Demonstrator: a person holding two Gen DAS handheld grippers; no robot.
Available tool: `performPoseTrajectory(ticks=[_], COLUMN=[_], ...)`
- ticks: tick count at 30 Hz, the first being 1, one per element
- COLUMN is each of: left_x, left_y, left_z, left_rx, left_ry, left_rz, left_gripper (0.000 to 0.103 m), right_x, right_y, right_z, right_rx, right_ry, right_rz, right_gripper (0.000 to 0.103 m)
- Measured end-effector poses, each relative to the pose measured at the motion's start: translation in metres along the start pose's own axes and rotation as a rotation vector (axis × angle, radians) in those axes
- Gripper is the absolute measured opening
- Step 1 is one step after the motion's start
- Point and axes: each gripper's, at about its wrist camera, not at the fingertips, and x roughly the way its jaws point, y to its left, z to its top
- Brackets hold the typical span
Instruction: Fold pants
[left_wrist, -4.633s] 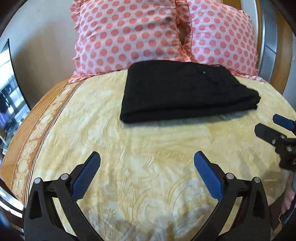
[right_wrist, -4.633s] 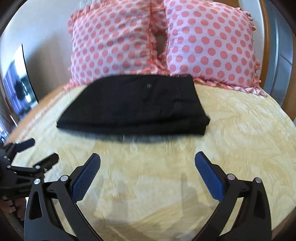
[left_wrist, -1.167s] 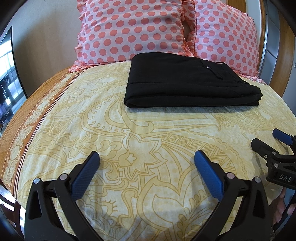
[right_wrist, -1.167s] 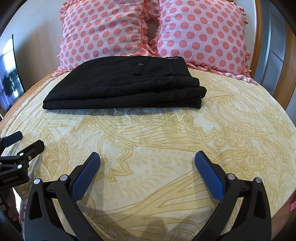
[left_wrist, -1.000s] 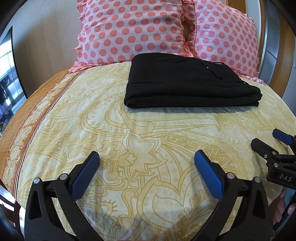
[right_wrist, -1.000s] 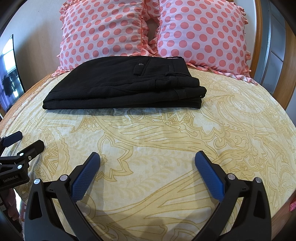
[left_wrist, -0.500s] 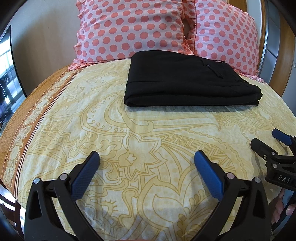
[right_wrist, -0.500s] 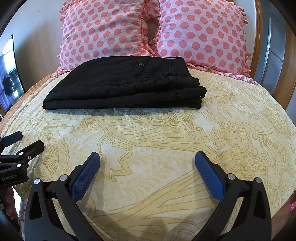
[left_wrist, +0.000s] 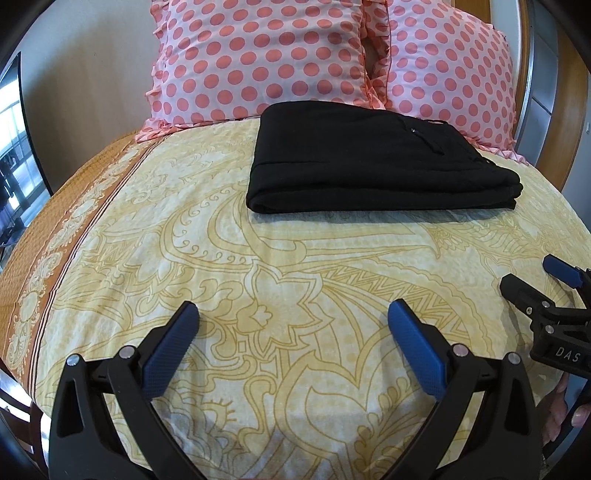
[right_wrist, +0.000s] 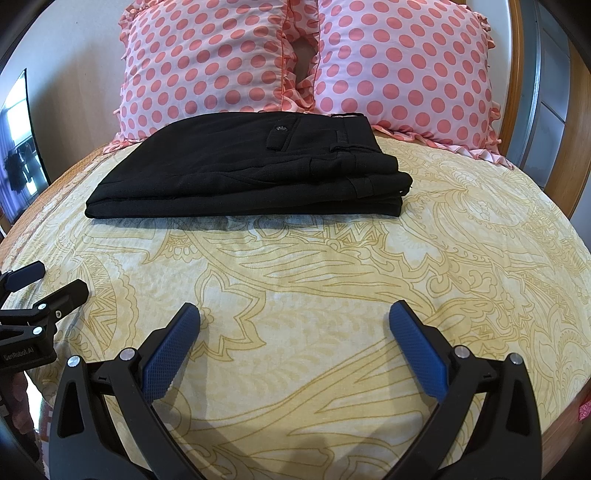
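Black pants (left_wrist: 373, 162) lie folded into a flat rectangular stack on the yellow patterned bedspread (left_wrist: 280, 266), close to the pillows; they also show in the right wrist view (right_wrist: 251, 166), with a button pocket and waistband on top. My left gripper (left_wrist: 291, 314) is open and empty, well short of the pants, near the bed's front edge. My right gripper (right_wrist: 293, 314) is open and empty, also back from the pants. The right gripper shows at the right edge of the left wrist view (left_wrist: 535, 280), and the left gripper at the left edge of the right wrist view (right_wrist: 44, 280).
Two pink polka-dot pillows (left_wrist: 258, 55) (right_wrist: 402, 66) stand against the wall behind the pants. A wooden headboard frame (right_wrist: 580, 122) runs along the right. An orange border strip (left_wrist: 51, 229) edges the bedspread on the left. A window shows at far left.
Since 4.6 s ago both grippers drew back from the pants and steadied. Over the last second almost nothing has moved; both stay open.
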Motion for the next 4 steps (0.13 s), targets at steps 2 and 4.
performPoseTrajectory(ticks=[2, 4], left_x=[-0.0003, -0.0006], left_y=[-0.0002, 0.0000], left_z=[-0.0011, -0.0017], left_rx=[0.000, 0.000], left_ry=[-0.007, -0.012], left_rz=[0.001, 0.001], left_gripper=[0.101, 0.101], right_x=[0.0002, 0.0002], right_y=[-0.0001, -0.0001], right_z=[0.0002, 0.0002], right_rx=[-0.001, -0.001], right_ry=[0.000, 0.000], right_rz=[0.000, 0.000], right_gripper=[0.102, 0.102])
